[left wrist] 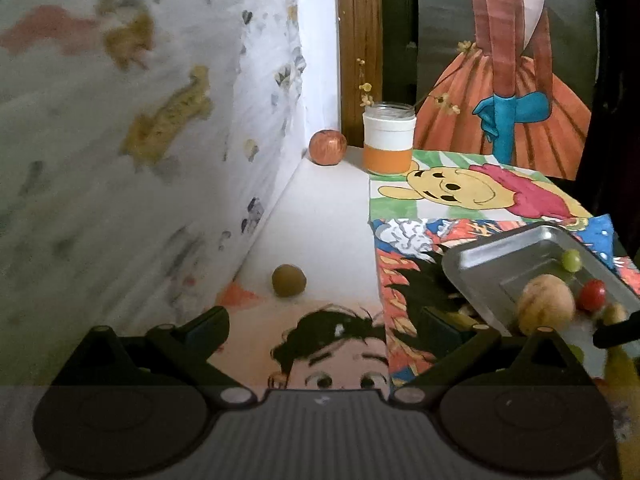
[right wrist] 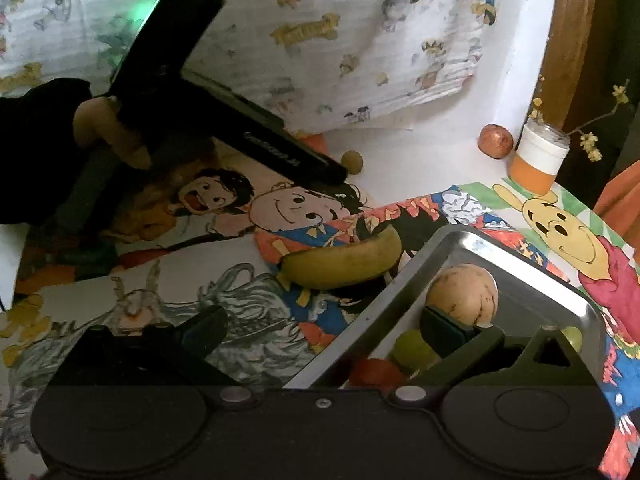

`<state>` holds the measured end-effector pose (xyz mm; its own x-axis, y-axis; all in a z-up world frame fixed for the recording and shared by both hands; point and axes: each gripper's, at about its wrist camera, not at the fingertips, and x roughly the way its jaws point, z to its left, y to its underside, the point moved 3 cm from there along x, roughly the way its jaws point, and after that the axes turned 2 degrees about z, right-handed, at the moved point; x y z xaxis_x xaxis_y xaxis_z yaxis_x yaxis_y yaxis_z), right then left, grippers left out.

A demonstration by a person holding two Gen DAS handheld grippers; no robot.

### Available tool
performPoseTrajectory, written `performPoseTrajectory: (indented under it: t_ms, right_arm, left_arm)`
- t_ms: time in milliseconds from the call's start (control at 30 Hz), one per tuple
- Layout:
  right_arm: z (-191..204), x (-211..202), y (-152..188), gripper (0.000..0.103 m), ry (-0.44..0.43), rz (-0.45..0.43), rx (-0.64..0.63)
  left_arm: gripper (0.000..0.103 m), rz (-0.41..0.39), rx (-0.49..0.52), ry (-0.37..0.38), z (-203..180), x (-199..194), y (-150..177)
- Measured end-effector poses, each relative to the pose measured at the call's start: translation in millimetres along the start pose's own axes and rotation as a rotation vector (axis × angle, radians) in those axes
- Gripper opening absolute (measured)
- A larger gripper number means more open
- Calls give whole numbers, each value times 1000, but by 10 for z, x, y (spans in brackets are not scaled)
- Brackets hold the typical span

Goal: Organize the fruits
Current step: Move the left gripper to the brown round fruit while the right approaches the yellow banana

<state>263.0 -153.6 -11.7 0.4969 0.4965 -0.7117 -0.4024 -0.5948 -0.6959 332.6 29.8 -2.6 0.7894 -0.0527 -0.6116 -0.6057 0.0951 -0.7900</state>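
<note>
A metal tray [right wrist: 520,264] was recorded on the tabletop [left wrist: 328,216], set upon cartoon-printed sheets [right wrist: 224,208]. Within the tray were noted a tan round fruit [right wrist: 462,294], a green grape [left wrist: 571,260], a red cherry tomato [left wrist: 592,295] and a second green fruit [right wrist: 412,350] (partly hidden behind the right tool's finger). A banana [right wrist: 340,264] was seen lying on the sheets just beside the tray's left rim. A small olive-brown round fruit [left wrist: 289,281] was observed alone on the bare white surface near the patterned cloth [left wrist: 120,120], well apart from the tray. A red apple [left wrist: 328,147] was found in the far corner, just beside a jar [left wrist: 389,138] banded white and orange and holding dried sprigs. The left gripper [left wrist: 320,332] was logged with jaws spread wide and nothing between them, above the drawn face. The right gripper [right wrist: 324,328] was likewise noted with jaws wide, one finger over the tray beside the tan fruit, gripping nothing.
</note>
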Motion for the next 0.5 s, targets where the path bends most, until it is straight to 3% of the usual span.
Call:
performPoseTrajectory:
  t_ms: [167,500]
  right_arm:
    - [-31,172,-94,102,-14,5,-47]
    - [-88,485,-252,102,-40,21,-58]
  left_arm:
    - [99,-2,22,-10,8,243,-56]
    - [84,17,-13,-20,101,603,-78]
